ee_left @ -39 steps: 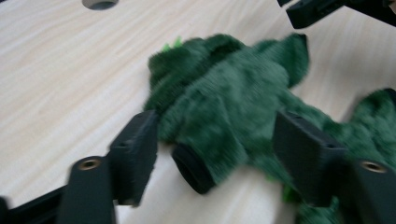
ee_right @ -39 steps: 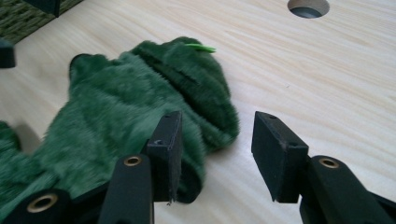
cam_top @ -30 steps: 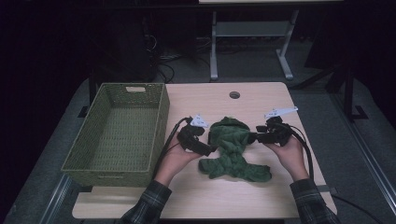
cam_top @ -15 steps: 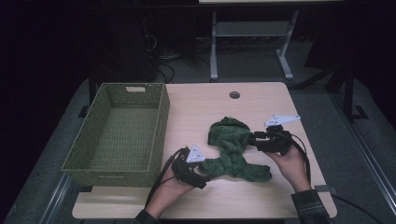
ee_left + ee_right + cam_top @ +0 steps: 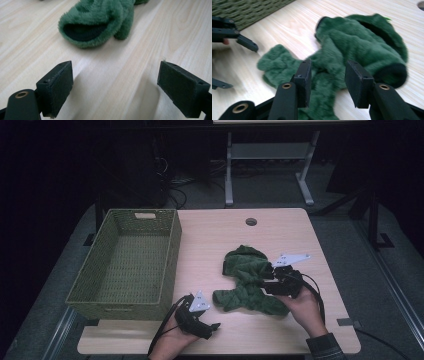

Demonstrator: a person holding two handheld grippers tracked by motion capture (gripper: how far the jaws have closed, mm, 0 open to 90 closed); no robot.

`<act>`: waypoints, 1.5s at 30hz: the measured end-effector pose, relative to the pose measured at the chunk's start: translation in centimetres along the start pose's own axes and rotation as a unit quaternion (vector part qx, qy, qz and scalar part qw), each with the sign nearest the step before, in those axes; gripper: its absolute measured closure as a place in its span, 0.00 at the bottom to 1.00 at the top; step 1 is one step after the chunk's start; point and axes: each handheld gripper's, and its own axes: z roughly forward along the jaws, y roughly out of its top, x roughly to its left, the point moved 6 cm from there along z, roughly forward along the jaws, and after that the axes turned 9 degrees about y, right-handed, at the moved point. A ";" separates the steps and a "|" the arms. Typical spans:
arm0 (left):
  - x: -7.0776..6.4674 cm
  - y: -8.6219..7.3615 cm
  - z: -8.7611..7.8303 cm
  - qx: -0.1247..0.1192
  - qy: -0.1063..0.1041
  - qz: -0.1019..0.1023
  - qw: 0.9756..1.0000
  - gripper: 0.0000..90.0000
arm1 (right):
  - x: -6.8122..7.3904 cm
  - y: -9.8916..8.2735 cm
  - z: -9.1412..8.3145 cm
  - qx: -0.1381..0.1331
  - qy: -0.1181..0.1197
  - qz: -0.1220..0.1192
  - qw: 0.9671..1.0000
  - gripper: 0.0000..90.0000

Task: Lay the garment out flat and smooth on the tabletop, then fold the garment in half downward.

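Observation:
A green fuzzy garment (image 5: pixel 248 281) lies crumpled on the wooden table (image 5: pixel 280 230), right of centre. My right gripper (image 5: pixel 263 285) rests at its right side. In the right gripper view its jaws (image 5: pixel 328 82) have just been closing; they stand partly open over a fold of the garment (image 5: pixel 352 47), and the pads are not pressing on it. My left gripper (image 5: pixel 214 326) is near the table's front edge, a little short of the garment's lower left end. Its jaws (image 5: pixel 115 87) are wide open over bare wood, and a dark-lined cuff (image 5: pixel 95 25) lies ahead of them.
A green woven basket (image 5: pixel 170 255) stands on the left half of the table, with nothing in it. A round cable hole (image 5: pixel 251 221) sits near the far edge. Beyond the table are a dark floor and a metal stand (image 5: pixel 230 175).
My left gripper has left the garment's left side and come down toward the front edge. The right gripper shifted slightly nearer along the garment, which now lies more stretched out.

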 end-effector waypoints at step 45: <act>0.2 -0.9 -0.4 -0.017 0.003 0.008 1.000 0.14 | 8.4 -0.4 12.1 0.102 0.071 -0.083 0.989 0.77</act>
